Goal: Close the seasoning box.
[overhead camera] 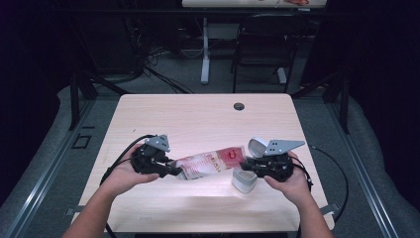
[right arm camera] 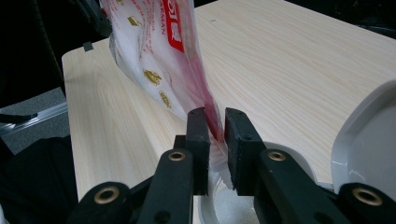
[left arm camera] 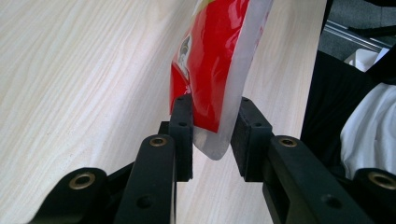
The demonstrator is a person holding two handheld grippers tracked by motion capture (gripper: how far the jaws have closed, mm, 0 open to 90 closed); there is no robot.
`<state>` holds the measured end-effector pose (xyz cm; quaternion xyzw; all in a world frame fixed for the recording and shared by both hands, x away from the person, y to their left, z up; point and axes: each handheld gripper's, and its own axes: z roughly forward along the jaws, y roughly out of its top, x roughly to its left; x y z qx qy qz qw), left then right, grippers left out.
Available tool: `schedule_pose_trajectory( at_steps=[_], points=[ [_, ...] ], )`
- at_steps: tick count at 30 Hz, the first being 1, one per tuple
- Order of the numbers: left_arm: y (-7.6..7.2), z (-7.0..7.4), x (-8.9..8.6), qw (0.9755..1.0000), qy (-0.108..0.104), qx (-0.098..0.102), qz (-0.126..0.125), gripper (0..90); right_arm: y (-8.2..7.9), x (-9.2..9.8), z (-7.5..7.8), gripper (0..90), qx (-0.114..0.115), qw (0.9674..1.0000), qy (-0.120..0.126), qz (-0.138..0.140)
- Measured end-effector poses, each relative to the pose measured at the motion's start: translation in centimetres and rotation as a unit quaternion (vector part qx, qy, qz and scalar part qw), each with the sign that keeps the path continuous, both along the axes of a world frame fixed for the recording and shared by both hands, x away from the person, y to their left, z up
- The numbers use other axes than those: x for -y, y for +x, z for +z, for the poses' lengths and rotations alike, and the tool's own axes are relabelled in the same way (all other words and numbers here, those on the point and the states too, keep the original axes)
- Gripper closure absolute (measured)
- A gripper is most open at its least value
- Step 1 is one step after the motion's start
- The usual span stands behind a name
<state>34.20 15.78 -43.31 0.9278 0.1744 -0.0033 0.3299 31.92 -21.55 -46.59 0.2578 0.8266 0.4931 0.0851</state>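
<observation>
Pouch [overhead camera: 210, 164], red and white, stretches lengthwise between left gripper [overhead camera: 171, 171] and right gripper [overhead camera: 246, 163], each clenched on one end, above a white bowl [overhead camera: 243, 181].

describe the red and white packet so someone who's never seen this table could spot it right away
On the pale wooden table, look at the near half, between the person's two hands. The packet hangs stretched between the left hand-held gripper and the right hand-held gripper, each clamping one end. It is soft, glossy and red-and-white with printing, unlike the plain white container just beneath its right end.
</observation>
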Motion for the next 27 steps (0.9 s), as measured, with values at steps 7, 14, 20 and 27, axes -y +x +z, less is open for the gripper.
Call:
schedule_pose_trajectory(
  at_steps=[7, 14, 20, 27],
  points=[
    [0.2, 0.8, 0.2, 0.9999, 0.01, -0.005, 0.001, 72.0, -0.1, 0.0, -0.1, 81.7, 0.0, 1.0, 0.001, 0.003],
    [0.2, 1.7, 0.3, 0.9999, 0.016, 0.002, 0.002, 72.0, -0.2, -0.1, -0.3, 82.4, 0.001, 1.0, -0.001, 0.002],
    [0.2, 2.2, 0.5, 0.9999, 0.012, 0.008, 0.003, 72.1, -0.2, -0.1, -0.5, 82.7, -0.001, 1.0, -0.005, 0.0],
    [0.2, 2.9, 0.6, 0.9998, 0.01, 0.015, 0.002, 72.5, -0.2, 0.0, -0.7, 83.0, -0.003, 1.0, -0.002, -0.005]
  ],
)
